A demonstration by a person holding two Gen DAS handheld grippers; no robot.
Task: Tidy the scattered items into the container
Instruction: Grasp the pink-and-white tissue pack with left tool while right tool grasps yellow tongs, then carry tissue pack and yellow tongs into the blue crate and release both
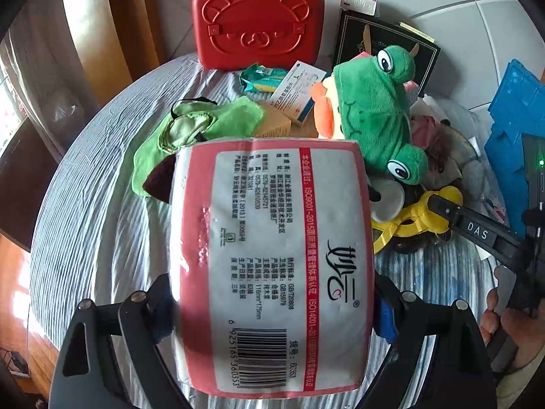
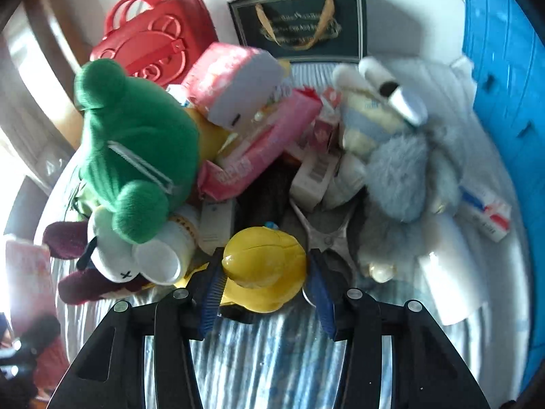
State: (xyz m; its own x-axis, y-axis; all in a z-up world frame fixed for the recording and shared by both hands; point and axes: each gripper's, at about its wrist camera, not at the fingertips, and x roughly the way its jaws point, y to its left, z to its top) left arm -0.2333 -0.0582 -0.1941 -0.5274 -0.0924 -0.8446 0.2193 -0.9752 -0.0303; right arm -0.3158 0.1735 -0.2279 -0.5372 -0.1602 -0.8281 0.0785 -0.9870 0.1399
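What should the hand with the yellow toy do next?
Probably lift the yellow toy gently. The right tool has its pads beside it, and it lies among piled toys on the striped cloth, so a straight lift should disturb least.

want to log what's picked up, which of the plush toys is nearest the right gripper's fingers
The white plush with the x-shaped eye, lying just left of the right gripper. The green frog plush sits behind it, the fluffy blue plush further right.
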